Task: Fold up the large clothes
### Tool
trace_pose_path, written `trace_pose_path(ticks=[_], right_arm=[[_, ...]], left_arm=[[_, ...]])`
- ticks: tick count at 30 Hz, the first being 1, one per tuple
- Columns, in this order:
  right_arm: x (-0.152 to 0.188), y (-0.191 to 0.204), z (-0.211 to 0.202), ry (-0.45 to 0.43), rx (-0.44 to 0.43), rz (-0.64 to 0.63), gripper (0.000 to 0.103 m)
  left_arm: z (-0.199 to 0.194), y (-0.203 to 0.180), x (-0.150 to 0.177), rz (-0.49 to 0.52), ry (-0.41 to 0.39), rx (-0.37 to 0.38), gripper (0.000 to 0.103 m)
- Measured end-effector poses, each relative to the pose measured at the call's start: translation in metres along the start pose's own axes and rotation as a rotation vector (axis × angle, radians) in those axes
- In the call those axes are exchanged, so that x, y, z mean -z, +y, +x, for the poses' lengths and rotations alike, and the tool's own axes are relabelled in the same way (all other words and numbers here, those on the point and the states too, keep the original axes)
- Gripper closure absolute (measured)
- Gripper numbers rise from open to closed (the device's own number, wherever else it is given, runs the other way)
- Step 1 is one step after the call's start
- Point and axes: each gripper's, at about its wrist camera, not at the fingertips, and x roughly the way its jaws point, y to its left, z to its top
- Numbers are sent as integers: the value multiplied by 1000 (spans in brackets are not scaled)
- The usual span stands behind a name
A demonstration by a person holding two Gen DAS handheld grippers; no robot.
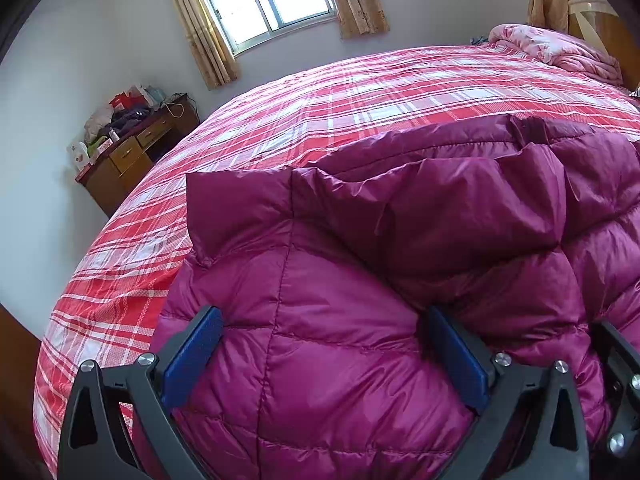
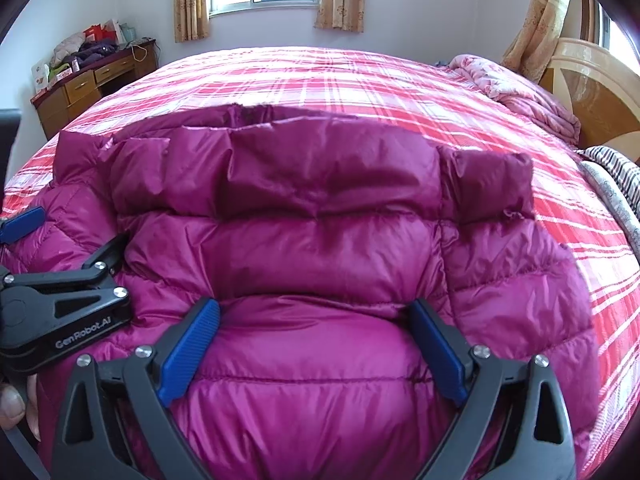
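Observation:
A magenta quilted down jacket (image 1: pixel 400 240) lies on the bed, its hood and collar toward the far side; it also fills the right wrist view (image 2: pixel 320 240). My left gripper (image 1: pixel 324 320) is open, its blue-padded jaws wide apart and pressed onto the jacket's near left part. My right gripper (image 2: pixel 316 312) is open too, its jaws wide apart on the puffy middle of the jacket's near edge. The left gripper also shows at the left edge of the right wrist view (image 2: pixel 60 256), and part of the right gripper shows at the right edge of the left wrist view (image 1: pixel 616 360).
The bed has a red and white plaid cover (image 1: pixel 320 100). A pink quilt (image 2: pixel 520 92) lies bunched by the wooden headboard (image 2: pixel 600 100). A wooden desk (image 1: pixel 132 156) piled with clutter stands by the far wall under the window. Striped cloth (image 2: pixel 616 184) lies at the right.

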Motion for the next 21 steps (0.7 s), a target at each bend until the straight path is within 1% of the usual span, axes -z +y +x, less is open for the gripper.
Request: trace_pose_path(ticks=[2, 4, 7, 11, 13, 15, 18, 21], right_arm=[[6, 1, -15, -28, -21, 23, 6], [16, 7, -24, -42, -19, 6, 6], [28, 12, -24, -69, 14, -21, 5], [30, 15, -17, -66, 37, -36, 3], [29, 15, -16, -59, 34, -41, 3], [28, 12, -19, -61, 19, -43, 3], [32, 5, -41, -89, -5, -34, 3], [45, 1, -65, -140, -13, -30, 3]], left_arm=[[-1, 2, 0, -10, 1, 11, 1], [-1, 4, -1, -17, 2, 17, 1], [-4, 5, 0, -19, -5, 18, 1], [-13, 14, 2, -39, -13, 48, 1], [-27, 29, 8, -63, -18, 54, 1], [-49, 48, 18, -78, -53, 55, 1], [-88, 90, 46, -123, -111, 38, 1], [-102, 122, 75, -175, -98, 17, 1]])
